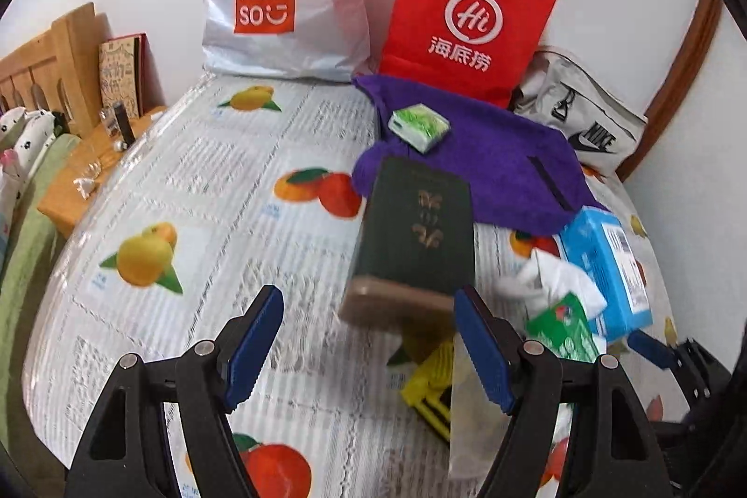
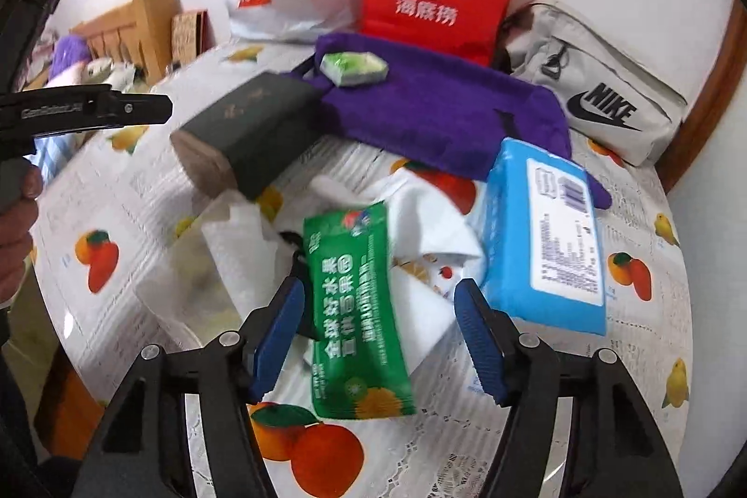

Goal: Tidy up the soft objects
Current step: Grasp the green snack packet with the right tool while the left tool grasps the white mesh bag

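green pouch [image 2: 357,311] btwn open jaws, prob untouched

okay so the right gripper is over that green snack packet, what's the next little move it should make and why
Probably lower the right gripper a little and close it on the green packet. Its jaws stand open with the packet lying lengthwise between them, no pad pressing on it yet. The packet rests on white paper beside the blue wipes pack, so a narrow pinch should lift it alone.
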`<state>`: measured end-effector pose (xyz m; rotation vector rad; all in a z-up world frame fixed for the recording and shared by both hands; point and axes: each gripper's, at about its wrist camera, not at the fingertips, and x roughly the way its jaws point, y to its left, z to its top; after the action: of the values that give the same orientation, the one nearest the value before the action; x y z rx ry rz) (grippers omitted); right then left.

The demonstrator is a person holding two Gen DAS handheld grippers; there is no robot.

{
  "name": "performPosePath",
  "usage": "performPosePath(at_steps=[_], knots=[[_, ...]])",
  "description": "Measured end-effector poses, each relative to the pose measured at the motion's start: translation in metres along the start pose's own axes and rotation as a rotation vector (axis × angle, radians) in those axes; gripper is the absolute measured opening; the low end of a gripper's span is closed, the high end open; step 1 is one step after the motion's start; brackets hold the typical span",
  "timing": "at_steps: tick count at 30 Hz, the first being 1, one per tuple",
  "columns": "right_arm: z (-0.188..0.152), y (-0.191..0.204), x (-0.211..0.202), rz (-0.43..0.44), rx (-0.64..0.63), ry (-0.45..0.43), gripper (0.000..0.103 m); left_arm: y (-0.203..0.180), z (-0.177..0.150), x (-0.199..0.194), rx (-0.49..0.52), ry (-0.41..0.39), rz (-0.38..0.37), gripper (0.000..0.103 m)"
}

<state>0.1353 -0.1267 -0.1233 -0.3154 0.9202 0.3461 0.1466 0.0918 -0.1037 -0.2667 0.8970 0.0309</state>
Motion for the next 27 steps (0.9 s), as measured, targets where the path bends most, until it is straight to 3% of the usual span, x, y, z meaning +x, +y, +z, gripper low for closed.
performPosePath(at_steps=[10, 11, 12, 13, 20, 27], knots=[[0.002, 0.015, 0.032, -0.091, -0.073, 0.091, 0.064, 0.019, -0.019, 0.007, -0.02, 0.033, -0.016, 0.074], [0.001, 0.017, 0.032, -0.084, -0.079, 0.089, 0.059, 0.02, -0.021, 0.007, -0.021, 0.036, -0.02, 0.074], [0.001, 0.018, 0.032, -0.069, -0.085, 0.095, 0.042, 0.02, -0.022, 0.007, -0.019, 0.039, -0.024, 0.074], [0.0, 0.018, 0.03, -0.064, -0.081, 0.096, 0.036, 0.021, -0.023, 0.007, -0.017, 0.041, -0.025, 0.074], [-0.001, -0.002, -0.01, 0.069, 0.071, -0.007, 0.034, 0.022, -0.031, 0.01, -0.013, 0.059, -0.035, 0.074], [-0.021, -0.026, -0.034, 0.091, 0.171, -0.065, 0.034, 0.001, -0.044, 0.007, 0.044, 0.077, -0.076, 0.074]])
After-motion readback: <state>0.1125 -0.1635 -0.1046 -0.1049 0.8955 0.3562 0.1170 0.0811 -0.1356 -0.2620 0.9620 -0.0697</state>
